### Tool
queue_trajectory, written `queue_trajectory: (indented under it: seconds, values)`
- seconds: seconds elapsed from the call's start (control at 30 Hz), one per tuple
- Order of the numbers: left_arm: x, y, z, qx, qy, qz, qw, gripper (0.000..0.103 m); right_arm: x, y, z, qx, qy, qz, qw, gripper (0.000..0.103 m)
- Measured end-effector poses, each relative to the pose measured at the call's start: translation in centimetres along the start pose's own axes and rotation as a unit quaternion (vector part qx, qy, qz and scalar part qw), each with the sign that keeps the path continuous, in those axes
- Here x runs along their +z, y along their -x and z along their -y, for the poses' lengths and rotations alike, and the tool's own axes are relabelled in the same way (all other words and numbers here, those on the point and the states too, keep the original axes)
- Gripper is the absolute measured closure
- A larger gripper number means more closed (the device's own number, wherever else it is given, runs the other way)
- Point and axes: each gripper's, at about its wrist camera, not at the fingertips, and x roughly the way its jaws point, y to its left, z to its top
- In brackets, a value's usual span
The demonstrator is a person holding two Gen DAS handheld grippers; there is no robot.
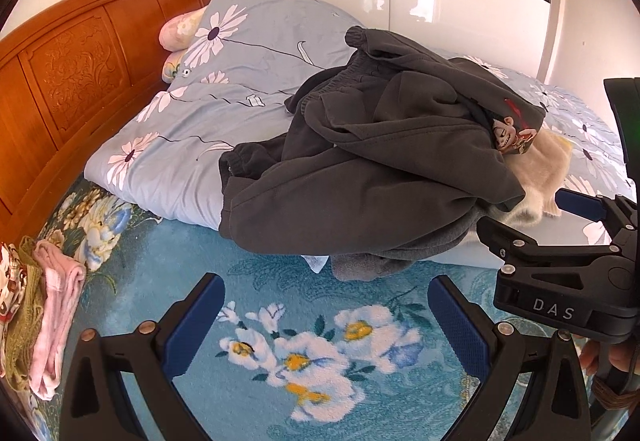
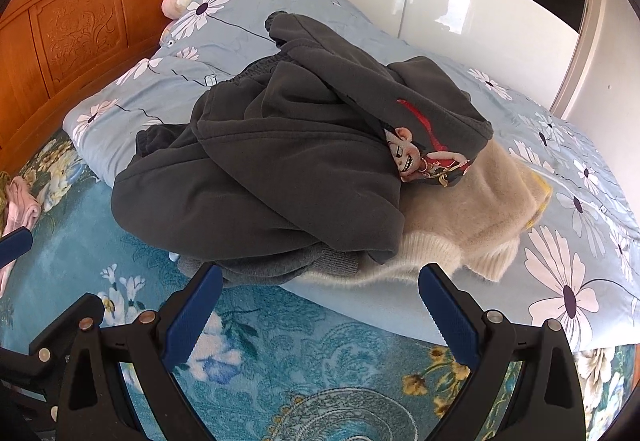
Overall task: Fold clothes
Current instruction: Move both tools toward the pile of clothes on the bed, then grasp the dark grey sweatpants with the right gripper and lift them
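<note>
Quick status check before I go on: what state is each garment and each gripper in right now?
Dark grey sweatshirt: crumpled, unfolded, top of pile.
Cream sweater: unfolded, partly under the sweatshirt.
Pink garment: folded, at the bed's edge.
Left gripper: open, empty.
Right gripper: open, empty.

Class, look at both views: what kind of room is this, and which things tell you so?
Most likely a home bedroom: a carved wooden headboard, a floral quilt with pillows behind it, and a heap of clothes lying on the bed.
</note>
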Motion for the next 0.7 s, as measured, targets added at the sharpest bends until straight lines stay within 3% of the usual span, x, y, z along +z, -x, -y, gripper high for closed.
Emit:
queue_trajectory:
  seconds: [0.7]
  values:
    - [-0.5,-1.8,-0.9,0.004,0.022,-0.029,0.9993,0.0,-0.2,-1.2,-1.0,0.006,0.022,-0.027,0.999,0.004]
